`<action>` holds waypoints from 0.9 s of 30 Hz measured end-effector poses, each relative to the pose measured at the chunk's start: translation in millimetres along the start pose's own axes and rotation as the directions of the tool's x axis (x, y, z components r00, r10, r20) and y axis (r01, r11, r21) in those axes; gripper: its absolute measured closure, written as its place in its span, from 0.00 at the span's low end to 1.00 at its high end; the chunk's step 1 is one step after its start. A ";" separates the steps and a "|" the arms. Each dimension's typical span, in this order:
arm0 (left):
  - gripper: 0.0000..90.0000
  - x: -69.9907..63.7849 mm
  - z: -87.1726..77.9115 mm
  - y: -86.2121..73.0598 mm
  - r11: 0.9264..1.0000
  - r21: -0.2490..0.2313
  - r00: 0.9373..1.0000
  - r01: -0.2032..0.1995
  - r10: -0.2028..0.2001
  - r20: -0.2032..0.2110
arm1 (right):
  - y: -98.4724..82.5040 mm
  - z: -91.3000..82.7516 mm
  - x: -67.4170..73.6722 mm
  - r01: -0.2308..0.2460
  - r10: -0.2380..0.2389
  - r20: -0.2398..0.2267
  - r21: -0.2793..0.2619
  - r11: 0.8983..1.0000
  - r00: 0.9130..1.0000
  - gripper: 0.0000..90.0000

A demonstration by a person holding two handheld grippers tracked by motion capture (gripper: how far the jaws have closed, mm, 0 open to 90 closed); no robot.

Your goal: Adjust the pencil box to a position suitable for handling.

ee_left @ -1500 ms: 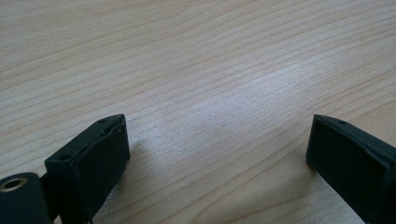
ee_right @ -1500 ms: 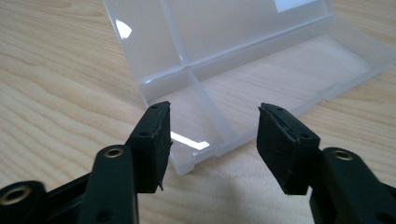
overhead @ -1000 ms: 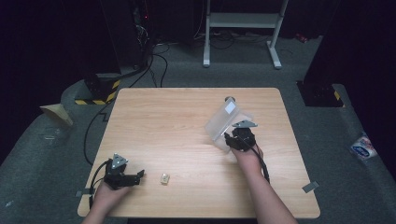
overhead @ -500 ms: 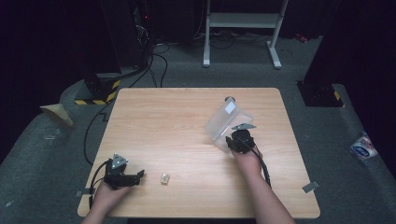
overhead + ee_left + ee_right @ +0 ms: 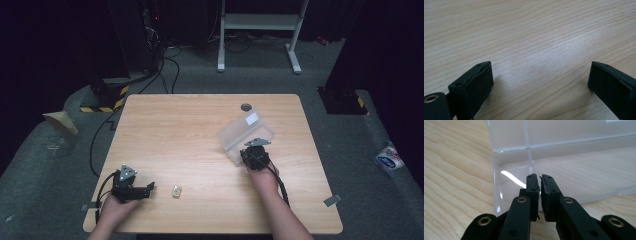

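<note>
My right hand-held gripper (image 5: 540,178) had just been closing, pinching the clear plastic compartment box's (image 5: 246,135) near wall; left hand-held gripper (image 5: 149,188) gaped empty. Next, I judged: fetch the small yellowish piece (image 5: 176,190).

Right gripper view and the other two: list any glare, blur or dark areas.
Right gripper view: a bright streak of glare on the clear plastic box; nearest parts of the hand-held gripper look soft. Left gripper view: a pale sheen on the wooden table, its far grain blurred. High view: table lit, surrounding floor falls into darkness.
</note>
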State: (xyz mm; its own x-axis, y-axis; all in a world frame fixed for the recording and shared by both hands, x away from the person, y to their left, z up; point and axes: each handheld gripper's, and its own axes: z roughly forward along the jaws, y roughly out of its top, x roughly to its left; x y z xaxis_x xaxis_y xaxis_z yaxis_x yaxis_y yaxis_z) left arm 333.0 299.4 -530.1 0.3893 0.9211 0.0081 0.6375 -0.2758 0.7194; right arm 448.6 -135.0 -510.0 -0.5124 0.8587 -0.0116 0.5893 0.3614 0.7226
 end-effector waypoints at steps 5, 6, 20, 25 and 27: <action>0.07 0.0 0.0 0.0 1.000 0.000 1.000 0.000 0.000 0.000 | -5.2 -3.7 11.1 0.027 -0.027 0.001 -0.011 1.000 1.000 0.94; 0.07 0.1 0.0 0.0 1.000 0.000 1.000 -0.001 0.001 0.000 | -6.3 -4.6 13.0 0.025 -0.025 -0.001 -0.015 1.000 1.000 0.94; 0.07 -0.5 0.1 -0.1 1.000 -0.001 1.000 0.007 -0.007 0.001 | -18.3 -19.9 32.9 0.045 -0.046 -0.026 -0.042 0.998 0.999 0.94; 0.07 -0.6 0.0 -0.2 1.000 -0.001 1.000 0.007 -0.007 0.001 | -21.3 -24.7 38.3 0.039 -0.041 -0.038 -0.055 0.998 0.998 0.94; 0.07 -0.6 0.0 -0.2 1.000 -0.001 1.000 0.007 -0.007 0.001 | -22.7 -26.3 40.4 0.040 -0.042 -0.043 -0.063 0.997 0.998 0.94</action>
State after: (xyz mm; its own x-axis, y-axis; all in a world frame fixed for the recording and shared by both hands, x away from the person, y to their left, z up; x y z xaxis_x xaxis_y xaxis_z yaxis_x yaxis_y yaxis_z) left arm 332.6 299.0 -530.3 0.3853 0.9228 0.0020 0.6398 -0.2686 0.7201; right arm 398.1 -118.1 -508.7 -0.5630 0.8263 -0.0127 0.5283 0.3717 0.7634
